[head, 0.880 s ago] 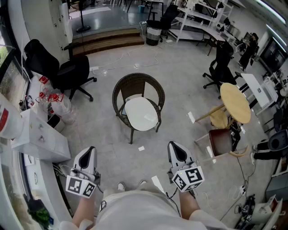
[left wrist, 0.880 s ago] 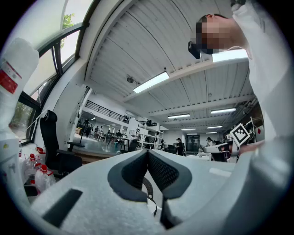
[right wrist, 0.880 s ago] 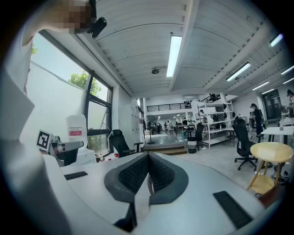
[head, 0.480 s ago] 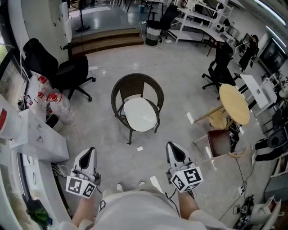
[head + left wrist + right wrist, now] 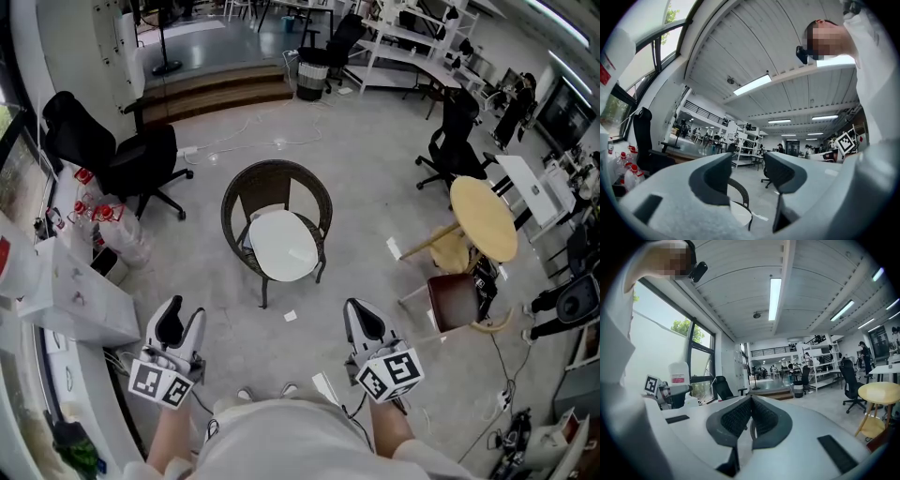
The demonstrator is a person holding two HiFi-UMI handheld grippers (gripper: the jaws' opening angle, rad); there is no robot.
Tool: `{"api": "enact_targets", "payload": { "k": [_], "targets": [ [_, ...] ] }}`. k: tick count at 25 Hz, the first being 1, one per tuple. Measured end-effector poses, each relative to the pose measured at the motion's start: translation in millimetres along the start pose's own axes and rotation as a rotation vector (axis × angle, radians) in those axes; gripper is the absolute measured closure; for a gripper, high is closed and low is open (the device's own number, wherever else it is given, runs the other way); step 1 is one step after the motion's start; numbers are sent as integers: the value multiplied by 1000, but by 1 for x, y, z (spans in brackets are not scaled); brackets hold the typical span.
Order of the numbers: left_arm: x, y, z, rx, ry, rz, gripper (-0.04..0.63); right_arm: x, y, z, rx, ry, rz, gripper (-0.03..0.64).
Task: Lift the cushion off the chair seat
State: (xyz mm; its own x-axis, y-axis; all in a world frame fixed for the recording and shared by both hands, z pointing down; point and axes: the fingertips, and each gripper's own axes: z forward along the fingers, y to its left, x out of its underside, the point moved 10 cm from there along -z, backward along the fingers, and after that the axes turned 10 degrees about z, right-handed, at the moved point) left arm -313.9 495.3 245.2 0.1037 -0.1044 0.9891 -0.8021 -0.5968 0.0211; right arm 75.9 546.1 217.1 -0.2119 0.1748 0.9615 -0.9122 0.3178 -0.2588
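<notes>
A white round cushion lies on the seat of a dark wicker chair standing on the grey floor ahead of me. Both grippers are held low, well short of the chair. My left gripper is at the lower left, its jaws apart with nothing between them. In the left gripper view the gap of that gripper frames the chair and an edge of the cushion. My right gripper is at the lower right. In the right gripper view its pads meet, empty.
A black office chair stands at the left by several bottles and a white counter. A tipped round wooden table and a red-brown chair lie to the right. Paper scraps dot the floor.
The left gripper has shifted a little to the left and its fingers now show apart. The chair sits slightly further left in the head view. The right gripper has hardly moved.
</notes>
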Motion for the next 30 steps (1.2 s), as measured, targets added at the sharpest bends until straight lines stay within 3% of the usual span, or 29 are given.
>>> {"api": "enact_targets", "payload": {
  "k": [1,3,10,17,22,30],
  "targets": [
    [1,-1,5,0,9,-5,335,-1,-5,-2,1,-1,2,615],
    [4,-3,12,-19,25,-2,248,-2,-14,-6,2,1,4,615],
    [3,-19,18,-130,56,21,145,-2,-47,-12,-34,9,29,615],
    [24,-22,28,-171,140,8,126,15,-87,7,-41,53,90,615],
    [60,-4,78,-150,175,-43,126,20,-109,48,-25,90,93,615],
    [106,92,202,-80,209,-109,126,10,-142,178,60,181,86,615]
  ]
}}
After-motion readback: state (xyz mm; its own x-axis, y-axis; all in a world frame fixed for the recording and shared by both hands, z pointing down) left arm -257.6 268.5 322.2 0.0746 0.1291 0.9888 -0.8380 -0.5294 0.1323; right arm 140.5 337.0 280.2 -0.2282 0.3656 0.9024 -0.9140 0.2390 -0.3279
